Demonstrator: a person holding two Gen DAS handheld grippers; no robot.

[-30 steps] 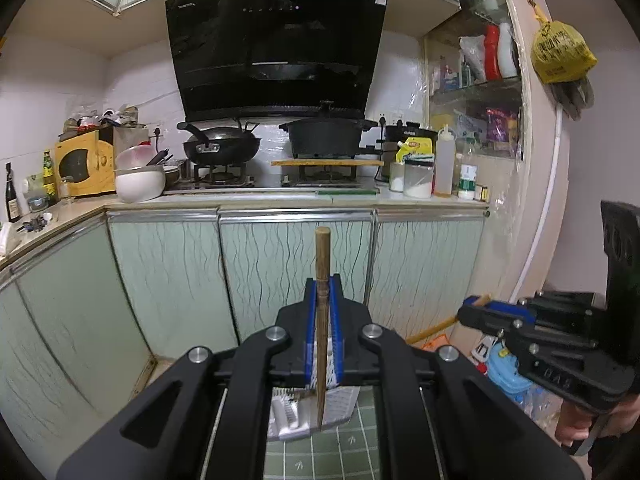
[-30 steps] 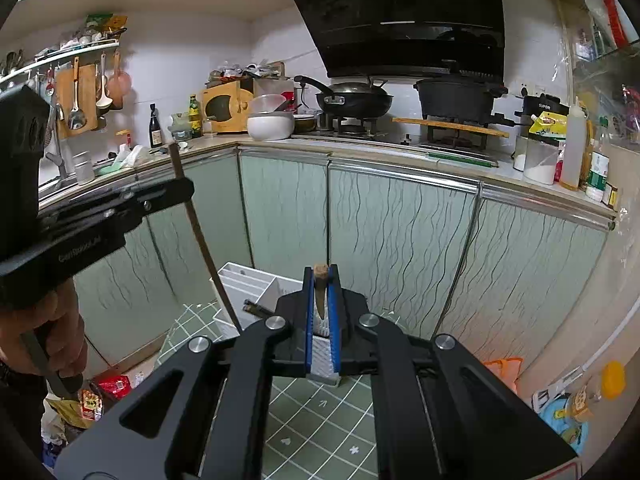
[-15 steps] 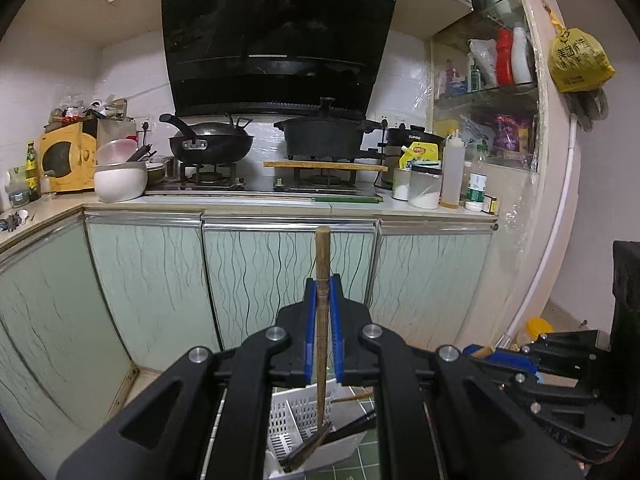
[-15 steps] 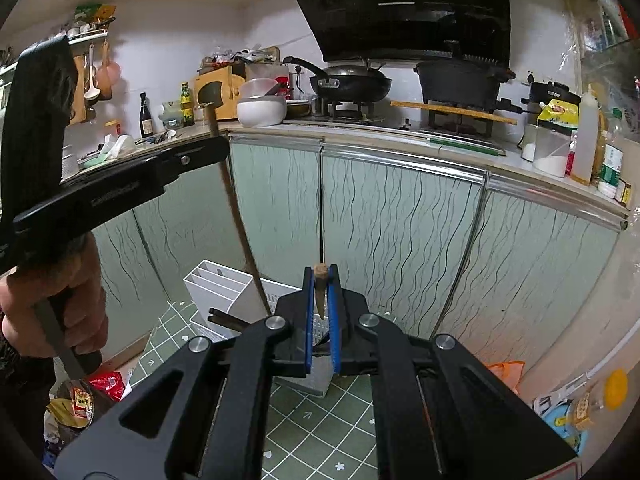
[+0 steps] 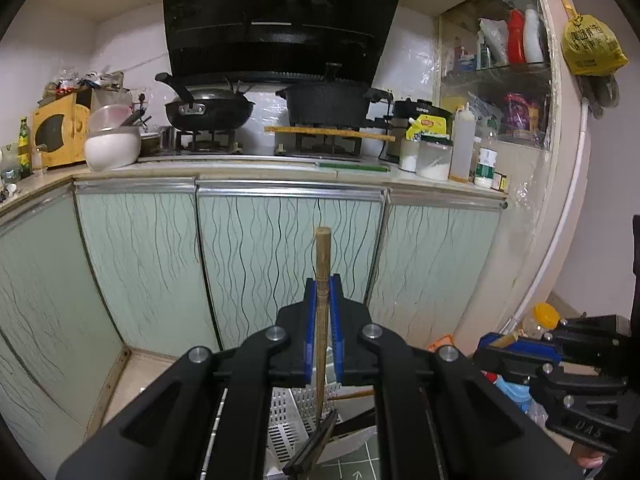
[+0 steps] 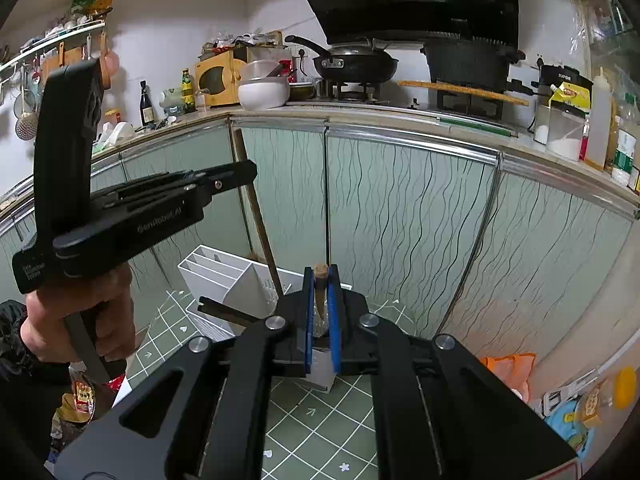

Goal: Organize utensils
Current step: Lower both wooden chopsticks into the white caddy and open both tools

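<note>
Both grippers hang low in front of the pale green cabinet doors [image 5: 280,264], above a white utensil caddy [image 6: 224,280] standing on the green tiled floor [image 6: 316,412]. The left gripper [image 5: 322,316] has its blue pads pressed tight on a long wooden chopstick [image 5: 322,264], held almost upright; its top pokes above the fingertips and its lower end reaches down into the slotted white compartment below. In the right wrist view that chopstick leans slightly and drops behind the caddy's near divider. A dark utensil handle [image 5: 312,446] juts out of the caddy toward its near edge. The right gripper [image 6: 321,304] is closed as well, pinching a short brown wooden stick [image 6: 320,280] whose cut end shows between the pads, just over the caddy's right corner. Up on the counter sit a wok [image 5: 210,110] and a black pot [image 5: 326,104]
</note>
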